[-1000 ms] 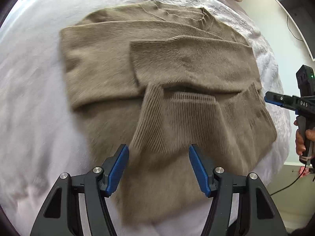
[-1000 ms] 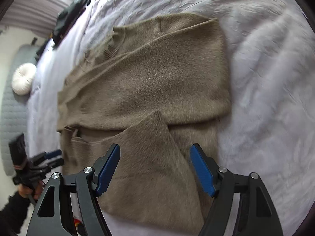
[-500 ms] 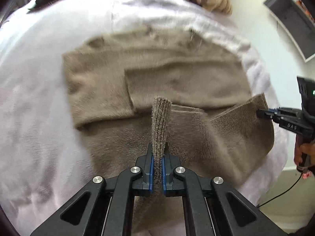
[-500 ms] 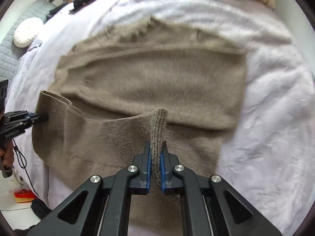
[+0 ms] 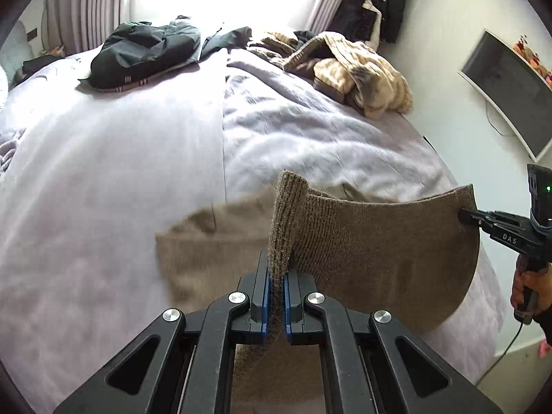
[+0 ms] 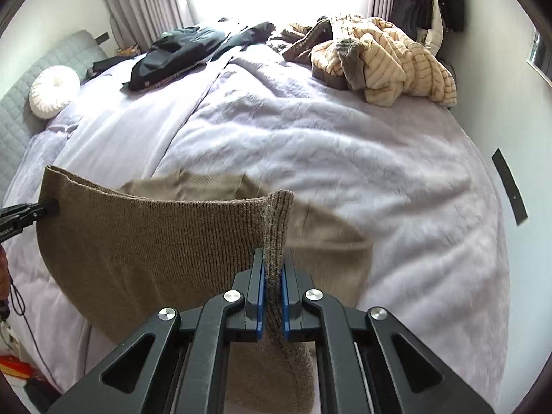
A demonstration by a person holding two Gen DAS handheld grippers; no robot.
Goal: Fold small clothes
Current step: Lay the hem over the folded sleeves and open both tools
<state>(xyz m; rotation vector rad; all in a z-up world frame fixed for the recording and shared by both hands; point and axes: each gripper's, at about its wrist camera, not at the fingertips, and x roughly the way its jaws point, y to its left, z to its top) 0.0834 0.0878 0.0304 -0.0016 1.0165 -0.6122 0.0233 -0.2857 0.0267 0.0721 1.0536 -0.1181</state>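
The left gripper [image 5: 275, 289] is clamped tight, its blue-lined pads [image 5: 265, 288] pressed on a ribbed fold of the brown sweater [image 5: 379, 241], with its black linkage arms drawn in close together toward the middle. It points steeply down and forward. The right gripper [image 6: 273, 288] is likewise closed on the sweater's ribbed hem, blue pads [image 6: 285, 293] squeezing the knit between them. In the left wrist view the right gripper's tips pinch the far corner of the raised hem at the right edge, and a hand [image 5: 531, 288] wraps its handle below. In the right wrist view the left gripper's tips bite the opposite corner at the left edge.
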